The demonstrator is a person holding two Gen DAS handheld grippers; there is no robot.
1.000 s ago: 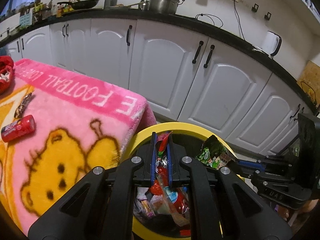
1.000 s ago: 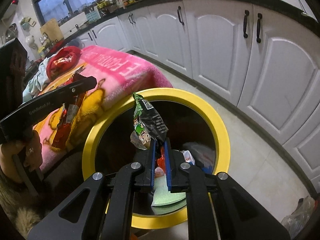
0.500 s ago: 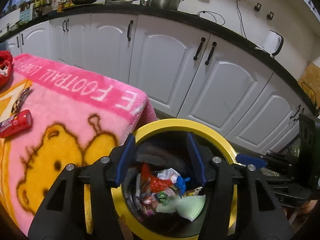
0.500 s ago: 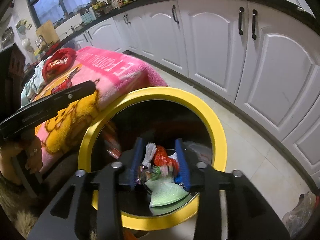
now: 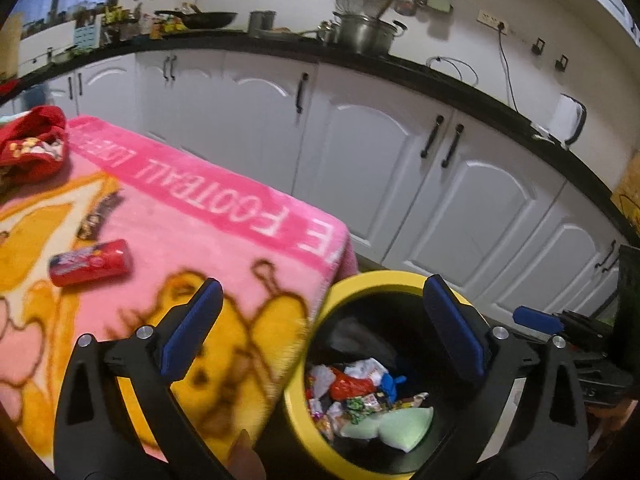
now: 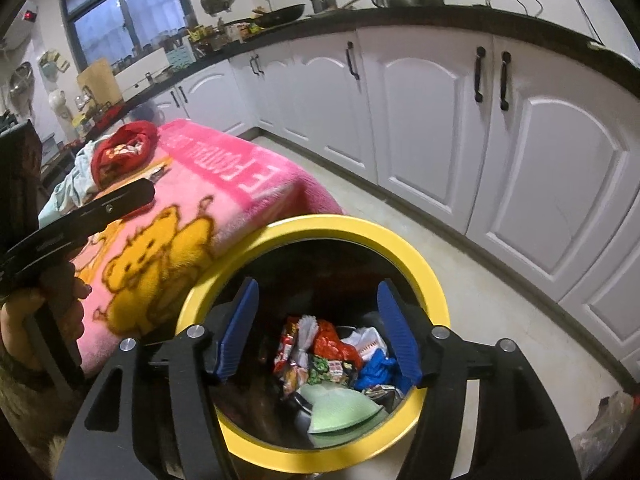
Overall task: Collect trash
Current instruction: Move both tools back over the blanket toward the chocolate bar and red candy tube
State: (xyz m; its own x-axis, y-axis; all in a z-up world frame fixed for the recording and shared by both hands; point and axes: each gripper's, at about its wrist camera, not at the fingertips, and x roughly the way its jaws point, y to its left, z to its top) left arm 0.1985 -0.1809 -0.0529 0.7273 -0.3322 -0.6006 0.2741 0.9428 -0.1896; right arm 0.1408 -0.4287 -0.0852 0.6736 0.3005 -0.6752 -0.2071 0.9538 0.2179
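Note:
A yellow-rimmed black trash bin stands on the floor beside the pink blanket; it also shows in the right wrist view. Several wrappers lie inside it. My left gripper is open and empty, over the blanket's edge and the bin. My right gripper is open and empty above the bin. A red can and a dark wrapper lie on the blanket.
A red cloth bundle sits at the blanket's far left. White kitchen cabinets run behind, under a black counter with pots. A plastic bag lies on the floor at the lower right.
Both grippers were shut on wrappers over the bin, then opened; the wrappers dropped in. The left gripper has since swung left toward the blanket and opened wider.

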